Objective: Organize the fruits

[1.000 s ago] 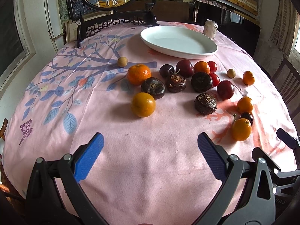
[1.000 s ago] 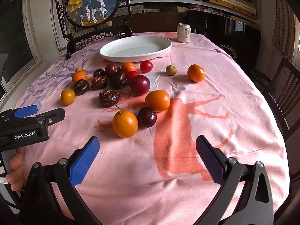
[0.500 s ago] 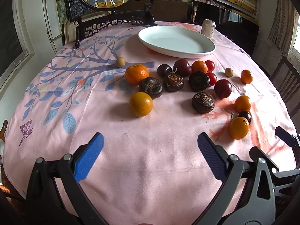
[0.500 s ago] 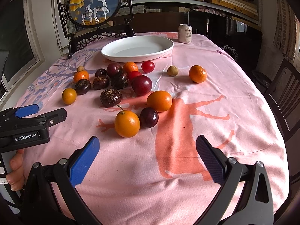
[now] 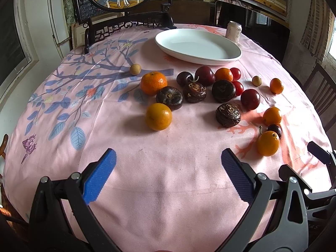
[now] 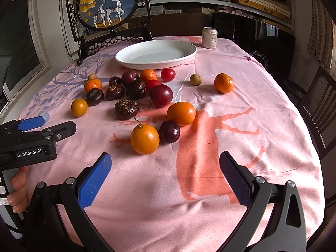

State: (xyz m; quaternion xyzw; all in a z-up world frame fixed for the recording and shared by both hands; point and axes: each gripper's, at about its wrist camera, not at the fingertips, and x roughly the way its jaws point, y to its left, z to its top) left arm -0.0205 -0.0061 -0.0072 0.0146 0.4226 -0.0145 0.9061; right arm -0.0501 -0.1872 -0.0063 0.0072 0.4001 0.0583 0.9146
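Left claw (image 5: 168, 174) gapes wide, holds nothing, hovers over bare pink cloth. Right claw (image 6: 164, 173) likewise wide and empty. Nearest to right claw: stemmed orange (image 6: 145, 139) touching a dark plum (image 6: 169, 131). Nearest to left claw: lone orange (image 5: 158, 116). Fruits scattered mid-bench (image 5: 147, 189), none on the white plate (image 5: 197, 47) at the far side. Likely step: first pick. Approach straddling one fruit's widest part, close gently (round fruit rolls), and avoid nudging the plum beside it.
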